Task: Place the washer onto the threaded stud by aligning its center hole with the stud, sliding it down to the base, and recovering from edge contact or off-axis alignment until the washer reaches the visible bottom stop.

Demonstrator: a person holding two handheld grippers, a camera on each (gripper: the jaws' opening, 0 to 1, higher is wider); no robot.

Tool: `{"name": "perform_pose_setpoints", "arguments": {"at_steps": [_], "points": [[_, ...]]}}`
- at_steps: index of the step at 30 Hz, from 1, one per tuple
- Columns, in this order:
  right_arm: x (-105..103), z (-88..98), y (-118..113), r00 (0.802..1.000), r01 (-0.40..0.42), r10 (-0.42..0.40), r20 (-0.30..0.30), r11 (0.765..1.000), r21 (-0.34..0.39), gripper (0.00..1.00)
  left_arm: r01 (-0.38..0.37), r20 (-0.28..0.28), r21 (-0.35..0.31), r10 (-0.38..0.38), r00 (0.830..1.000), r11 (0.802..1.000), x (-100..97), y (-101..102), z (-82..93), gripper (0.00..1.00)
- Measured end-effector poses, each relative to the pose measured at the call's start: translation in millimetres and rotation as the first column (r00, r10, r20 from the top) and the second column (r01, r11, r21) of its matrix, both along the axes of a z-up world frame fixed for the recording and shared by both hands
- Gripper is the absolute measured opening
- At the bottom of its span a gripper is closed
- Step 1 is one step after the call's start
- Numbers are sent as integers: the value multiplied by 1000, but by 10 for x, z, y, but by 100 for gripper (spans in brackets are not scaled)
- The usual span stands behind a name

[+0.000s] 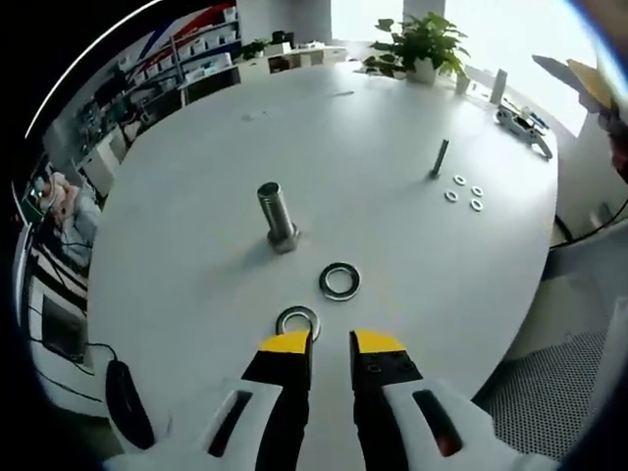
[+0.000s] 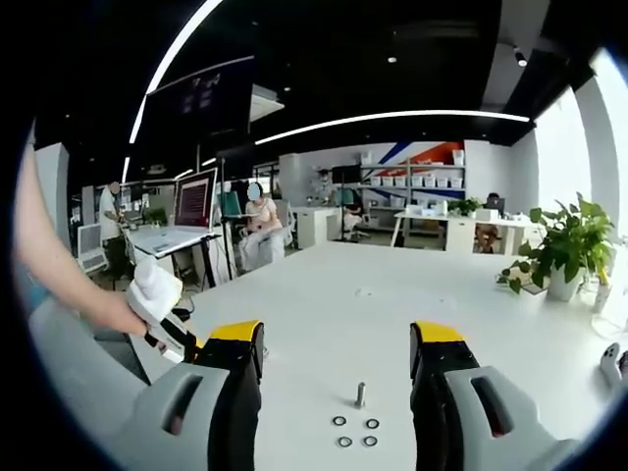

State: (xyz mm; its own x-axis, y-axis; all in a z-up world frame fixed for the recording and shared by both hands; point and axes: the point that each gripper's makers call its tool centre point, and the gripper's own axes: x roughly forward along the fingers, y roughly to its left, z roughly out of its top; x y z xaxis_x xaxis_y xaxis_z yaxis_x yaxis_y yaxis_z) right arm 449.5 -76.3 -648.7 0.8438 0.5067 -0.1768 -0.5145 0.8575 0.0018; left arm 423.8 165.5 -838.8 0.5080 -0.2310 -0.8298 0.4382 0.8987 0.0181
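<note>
White and smooth, a large rounded table (image 1: 196, 245) filled the left gripper view. Nearest, the left gripper (image 1: 331, 343) hovered over it with its yellow-tipped black jaws slightly parted and nothing between them. Just beyond the left jaw tip lay a flat silver metal washer (image 1: 297, 321); a darker ring-shaped washer (image 1: 340, 281) lay a little farther on. Past both stood a thick threaded metal stud (image 1: 277, 215), upright on its hexagonal base and bare of any washer. Farther right, a thin bolt (image 1: 439, 159) stood beside four small washers (image 1: 464, 192). A potted plant (image 1: 424, 44) sat at the far edge.

Seen from the right gripper view, the right gripper (image 2: 339, 345) had its jaws spread wide and empty above the table, with the thin bolt and small washers between them. A hand (image 2: 128, 314) held the left gripper at left.
</note>
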Motion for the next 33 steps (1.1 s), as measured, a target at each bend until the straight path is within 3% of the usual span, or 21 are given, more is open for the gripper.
{"name": "perform_pose_setpoints", "arguments": {"at_steps": [19, 33], "points": [[16, -49, -22, 1000, 8, -8, -9, 1000, -26, 62, 17, -50, 47, -15, 999, 999, -1, 9, -160, 11], [37, -65, -73, 1000, 26, -26, -13, 999, -32, 62, 53, -66, 85, -48, 997, 995, 21, -79, -138, 10]]}}
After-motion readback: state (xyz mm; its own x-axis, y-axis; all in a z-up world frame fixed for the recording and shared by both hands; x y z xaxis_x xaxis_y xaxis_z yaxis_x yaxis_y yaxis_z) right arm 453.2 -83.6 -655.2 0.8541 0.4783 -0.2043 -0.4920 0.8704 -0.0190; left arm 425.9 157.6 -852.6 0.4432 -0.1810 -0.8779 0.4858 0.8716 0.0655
